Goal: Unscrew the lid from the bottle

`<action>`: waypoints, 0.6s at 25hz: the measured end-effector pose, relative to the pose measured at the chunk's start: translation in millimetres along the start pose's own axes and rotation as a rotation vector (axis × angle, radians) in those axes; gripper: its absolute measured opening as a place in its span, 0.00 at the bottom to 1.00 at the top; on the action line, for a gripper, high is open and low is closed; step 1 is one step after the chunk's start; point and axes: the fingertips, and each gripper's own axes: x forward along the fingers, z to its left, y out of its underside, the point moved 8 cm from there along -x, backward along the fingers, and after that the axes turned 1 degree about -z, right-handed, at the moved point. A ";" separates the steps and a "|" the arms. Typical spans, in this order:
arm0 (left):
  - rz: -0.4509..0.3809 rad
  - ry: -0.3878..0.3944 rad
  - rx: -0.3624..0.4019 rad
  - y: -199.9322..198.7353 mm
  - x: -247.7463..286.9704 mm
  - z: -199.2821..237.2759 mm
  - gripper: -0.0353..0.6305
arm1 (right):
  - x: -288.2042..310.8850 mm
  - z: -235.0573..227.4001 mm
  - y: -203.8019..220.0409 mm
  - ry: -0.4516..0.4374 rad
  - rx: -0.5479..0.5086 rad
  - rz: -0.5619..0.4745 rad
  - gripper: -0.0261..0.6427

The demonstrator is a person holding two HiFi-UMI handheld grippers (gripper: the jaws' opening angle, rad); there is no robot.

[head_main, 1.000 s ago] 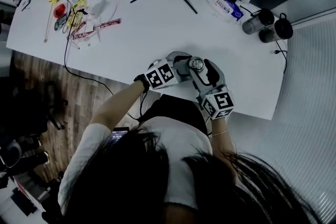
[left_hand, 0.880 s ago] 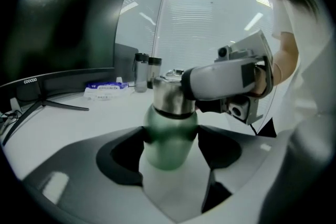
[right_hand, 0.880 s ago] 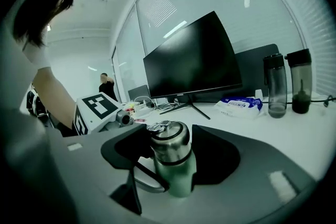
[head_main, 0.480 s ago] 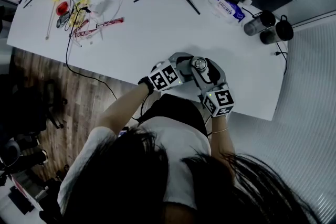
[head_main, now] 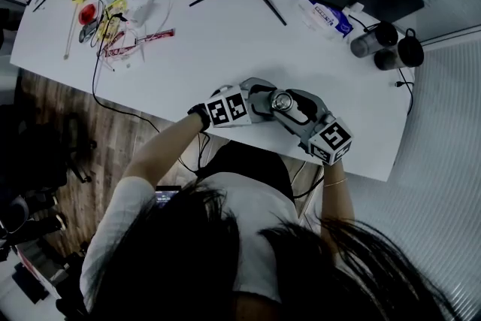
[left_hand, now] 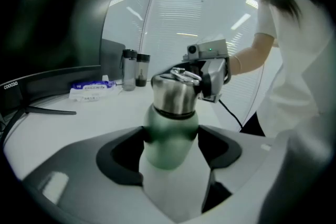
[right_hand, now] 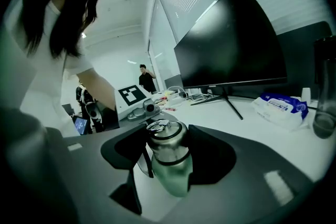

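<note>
- The green bottle [left_hand: 169, 136] was upright near the front edge of the white bench [head_main: 225, 41], right between our two grippers.
- We could not tell if the bottle stood on the bench or hung just above it.
- Our left gripper [head_main: 263, 101] was clamped on the green body of the bottle. One jaw pressed on each side, just under the lid.
- The shiny metal lid [right_hand: 166, 141] sat on top of the bottle, and it had a small ring on its top.
- Our right gripper [right_hand: 167, 152] reached in from the other side. It was closed on the lid, with a jaw against each side of it.
- The two grippers were very close, almost nose to nose, with the bottle in the middle.
- A big dark monitor [right_hand: 231, 44] stood at the back of the bench.
- A blue and white pack [head_main: 328, 14] lay near the monitor's foot.
- Two dark cups [head_main: 387, 41] stood near the pack, at the right end of the bench.
- A heap of wires and small bright things [head_main: 109, 7] lay well apart from the bottle, at the left end.
</note>
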 end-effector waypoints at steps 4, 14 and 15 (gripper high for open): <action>0.014 0.085 0.030 -1.3 -1.9 7.7 0.61 | 3.8 -9.3 -3.4 -0.119 -0.015 0.025 0.41; 0.083 0.245 0.168 -4.4 -3.8 15.7 0.61 | 15.1 -17.9 -14.4 -0.387 -0.087 0.129 0.41; 0.088 0.256 0.178 -4.6 -3.8 16.1 0.61 | 16.2 -18.5 -14.8 -0.409 -0.094 0.141 0.41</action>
